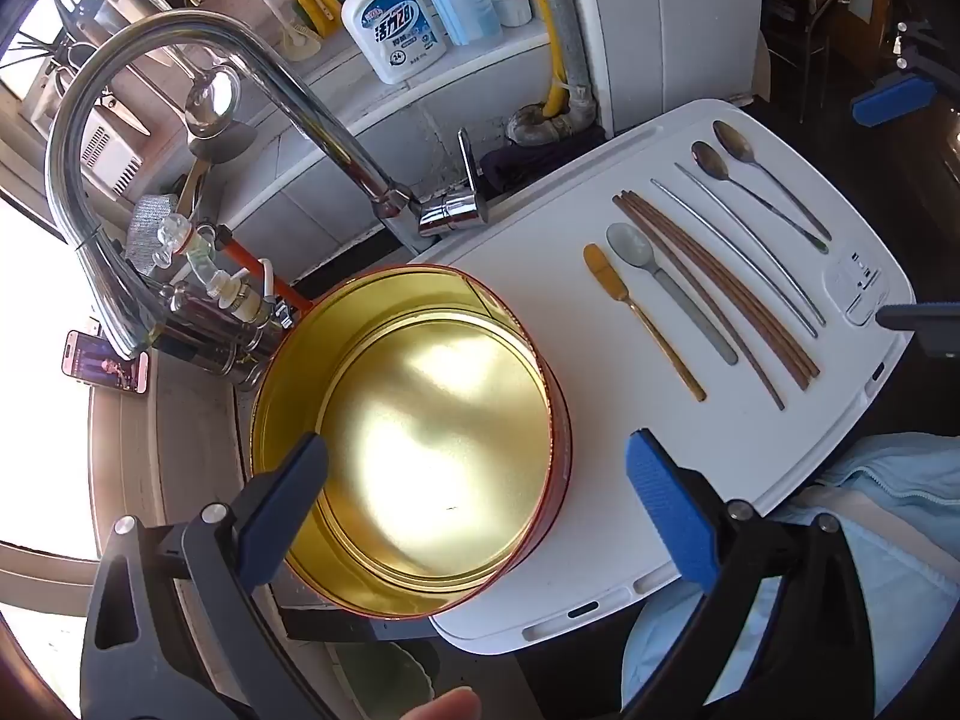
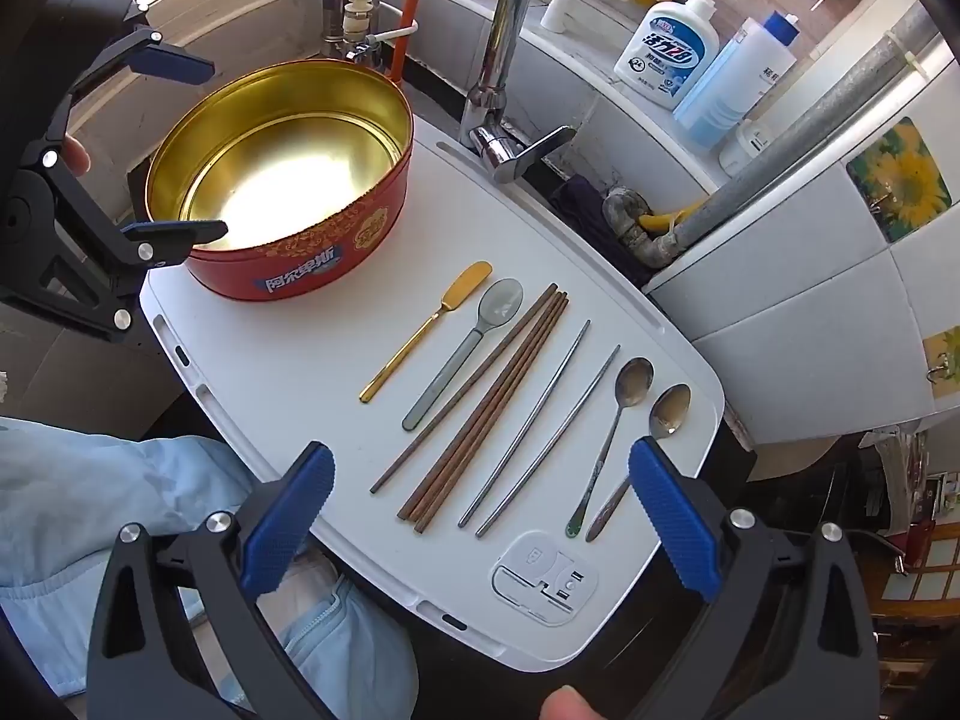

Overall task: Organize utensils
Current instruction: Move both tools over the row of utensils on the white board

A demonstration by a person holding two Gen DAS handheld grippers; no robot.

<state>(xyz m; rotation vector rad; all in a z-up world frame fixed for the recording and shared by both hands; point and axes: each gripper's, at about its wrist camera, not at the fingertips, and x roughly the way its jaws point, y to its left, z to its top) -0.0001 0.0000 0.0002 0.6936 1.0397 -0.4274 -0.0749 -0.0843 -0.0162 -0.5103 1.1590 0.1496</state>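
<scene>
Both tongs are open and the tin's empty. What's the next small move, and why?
Probably lower the right tongs onto the wooden chopsticks, which lie just ahead of them on the white board. Nothing sits in the tin yet, and the left tongs hover over it.

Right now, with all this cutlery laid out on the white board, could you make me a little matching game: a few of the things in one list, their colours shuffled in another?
Things:
1. butter knife
2. round tin, outside wall
3. wooden chopsticks
4. soap bottle

Colours:
A. white with a blue label
B. gold
C. red
D. brown

Pairs: 1-B, 2-C, 3-D, 4-A

All the cutlery lies on the white board; the tin stands at its far left corner, empty.
</scene>
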